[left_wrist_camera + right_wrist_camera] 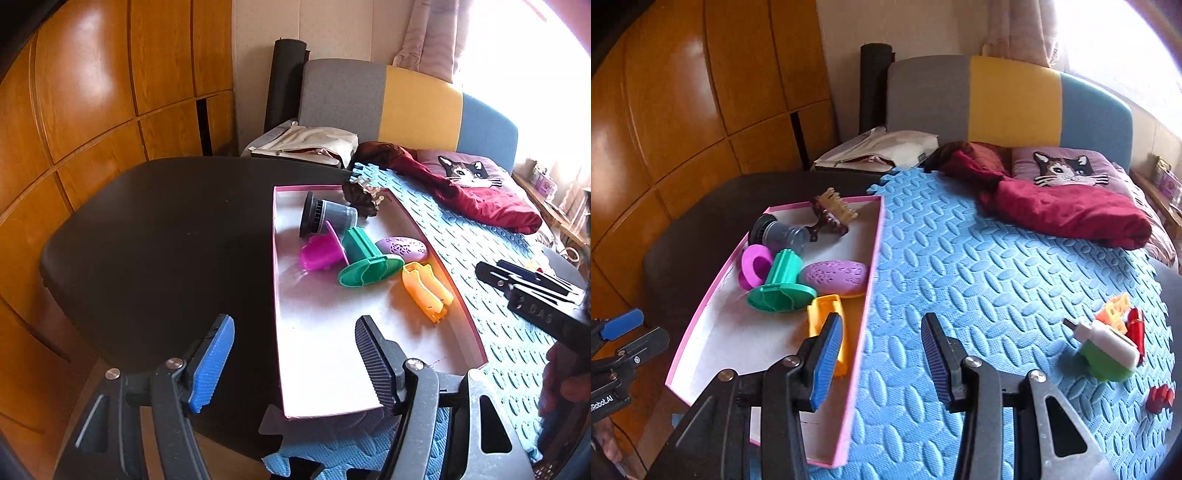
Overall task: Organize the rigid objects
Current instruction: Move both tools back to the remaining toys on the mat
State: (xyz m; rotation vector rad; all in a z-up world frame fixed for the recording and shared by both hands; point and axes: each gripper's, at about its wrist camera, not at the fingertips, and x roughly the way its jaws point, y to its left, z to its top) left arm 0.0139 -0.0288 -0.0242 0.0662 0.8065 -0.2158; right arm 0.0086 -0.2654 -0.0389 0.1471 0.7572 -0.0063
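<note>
A pink-rimmed white box holds a grey-black cylinder, a brown hair clip, a magenta piece, a green stamp, a purple oval and an orange piece. My left gripper hovers open over the box's near left wall with nothing between its pads. My right gripper is open and empty above the box's right rim and the blue foam mat. On the mat at the right lie a green-and-white object, an orange block and red pieces.
The box lies half on a dark round table and half on the mat. Behind are a maroon cloth, a cat cushion, a white bag and a striped headboard. Wooden panels line the left side.
</note>
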